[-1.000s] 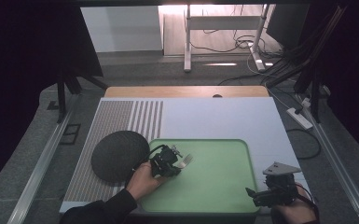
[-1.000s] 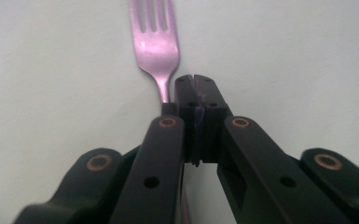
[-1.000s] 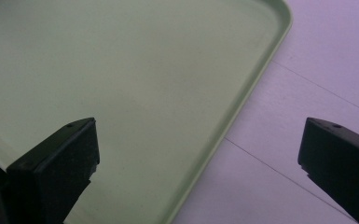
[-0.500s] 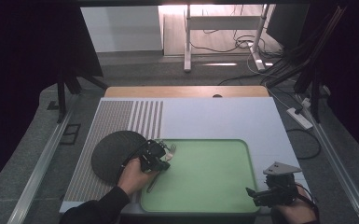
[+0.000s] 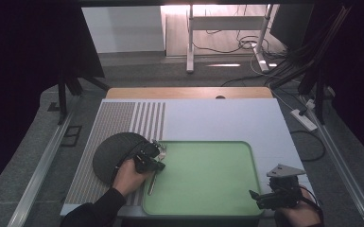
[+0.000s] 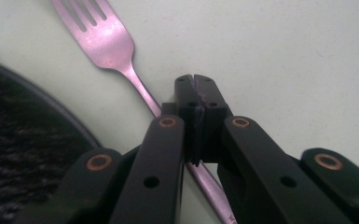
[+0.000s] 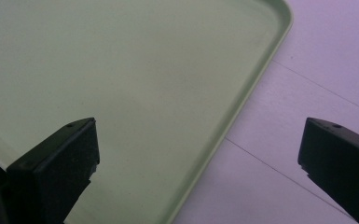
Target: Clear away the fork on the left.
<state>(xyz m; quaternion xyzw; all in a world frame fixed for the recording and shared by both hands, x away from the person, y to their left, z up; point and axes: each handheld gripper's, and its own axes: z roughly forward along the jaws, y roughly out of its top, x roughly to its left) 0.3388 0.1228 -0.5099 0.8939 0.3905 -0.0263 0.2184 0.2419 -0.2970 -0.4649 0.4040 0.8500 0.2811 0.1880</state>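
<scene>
Left gripper (image 6: 196, 93) has its fingers pressed together; right gripper (image 7: 198, 140) spread wide.

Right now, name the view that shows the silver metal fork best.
The left gripper view: the silver metal fork shows tines and neck close up. The high view gives a small sliver of it at the green tray's left edge.

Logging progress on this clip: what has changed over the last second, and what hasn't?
The left tongs, shut on the fork, carried it leftward from the middle of the green tray to its left edge beside the dark plate. The right tongs stayed open at the tray's right corner; tray and plate unmoved.
</scene>
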